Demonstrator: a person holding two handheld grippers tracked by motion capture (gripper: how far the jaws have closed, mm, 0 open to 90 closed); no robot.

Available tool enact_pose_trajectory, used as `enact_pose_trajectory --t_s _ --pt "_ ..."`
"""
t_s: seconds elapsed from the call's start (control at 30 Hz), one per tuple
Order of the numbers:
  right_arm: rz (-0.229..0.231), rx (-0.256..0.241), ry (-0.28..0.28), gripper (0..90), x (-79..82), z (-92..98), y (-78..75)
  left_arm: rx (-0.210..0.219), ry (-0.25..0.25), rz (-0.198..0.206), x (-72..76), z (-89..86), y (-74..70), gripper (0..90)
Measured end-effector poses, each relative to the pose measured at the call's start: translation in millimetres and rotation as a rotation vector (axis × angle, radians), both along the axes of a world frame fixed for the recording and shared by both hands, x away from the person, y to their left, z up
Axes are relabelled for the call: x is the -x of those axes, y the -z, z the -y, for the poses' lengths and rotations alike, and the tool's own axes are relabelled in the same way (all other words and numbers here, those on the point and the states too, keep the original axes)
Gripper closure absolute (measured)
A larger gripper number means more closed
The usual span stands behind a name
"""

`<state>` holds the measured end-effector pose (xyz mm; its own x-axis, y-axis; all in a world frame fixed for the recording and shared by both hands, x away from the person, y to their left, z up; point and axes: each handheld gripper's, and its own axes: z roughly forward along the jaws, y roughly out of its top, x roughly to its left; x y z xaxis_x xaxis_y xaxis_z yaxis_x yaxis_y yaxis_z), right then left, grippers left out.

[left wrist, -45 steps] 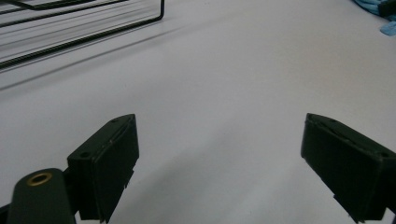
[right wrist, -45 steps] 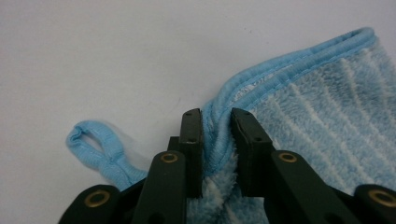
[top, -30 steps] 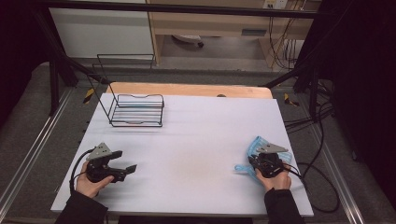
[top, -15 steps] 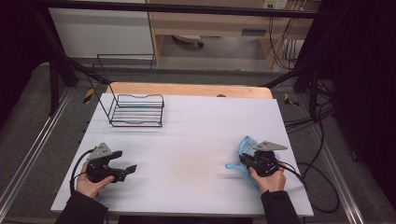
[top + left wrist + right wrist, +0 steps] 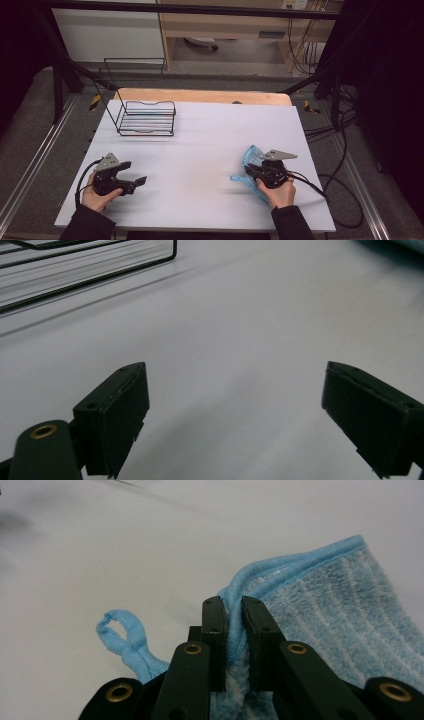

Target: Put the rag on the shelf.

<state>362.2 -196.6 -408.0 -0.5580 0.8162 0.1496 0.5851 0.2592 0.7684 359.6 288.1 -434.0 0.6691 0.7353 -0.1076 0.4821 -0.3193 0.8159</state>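
At the table's near edge, a person's right gripper (image 5: 250, 171) clamps its jaws on the bound hem of a light blue cloth (image 5: 330, 600), whose hanging loop (image 5: 120, 630) lies on the white tabletop (image 5: 210, 150) beside the jaws. The left gripper (image 5: 137, 181), jaws spread wide, holds nothing. Farther back, a black wire rack (image 5: 146, 119) stands near the left rear corner.

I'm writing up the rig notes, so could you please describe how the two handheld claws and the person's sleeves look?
Both the left claw and the right claw are black, each topped by a grey three-cornered plate and trailing a black cable. Their jaws are flat black blocks on arms with brass-coloured rivets. The sleeves are dark.
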Motion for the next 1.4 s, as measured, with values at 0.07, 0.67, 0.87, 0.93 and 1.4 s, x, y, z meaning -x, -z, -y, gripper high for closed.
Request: enact_pose_trajectory --t_s 0.07,0.67,0.87,0.93,1.4 --pt "-0.004 -0.006 -0.004 81.3 -1.2 -4.3 -0.5 0.001 0.0 0.001 0.1 -0.1 -0.2 11.8" --pt "-0.003 -0.01 -0.097 81.2 -13.6 -66.0 -2.7 0.002 -0.006 0.001 0.3 -1.0 -0.6 11.8" --pt "0.001 -0.02 -0.125 81.2 -16.0 -85.2 -4.6 0.002 -0.007 0.002 0.3 -1.2 -0.8 11.7" --pt "0.008 -0.022 -0.147 81.2 -17.7 -98.5 -4.8 0.002 -0.007 0.002 0.3 -1.5 -1.0 11.8" --pt "-0.002 -0.002 -0.222 81.1 -19.9 -148.0 7.1 0.008 -0.012 0.004 0.6 -2.7 -1.7 11.7"
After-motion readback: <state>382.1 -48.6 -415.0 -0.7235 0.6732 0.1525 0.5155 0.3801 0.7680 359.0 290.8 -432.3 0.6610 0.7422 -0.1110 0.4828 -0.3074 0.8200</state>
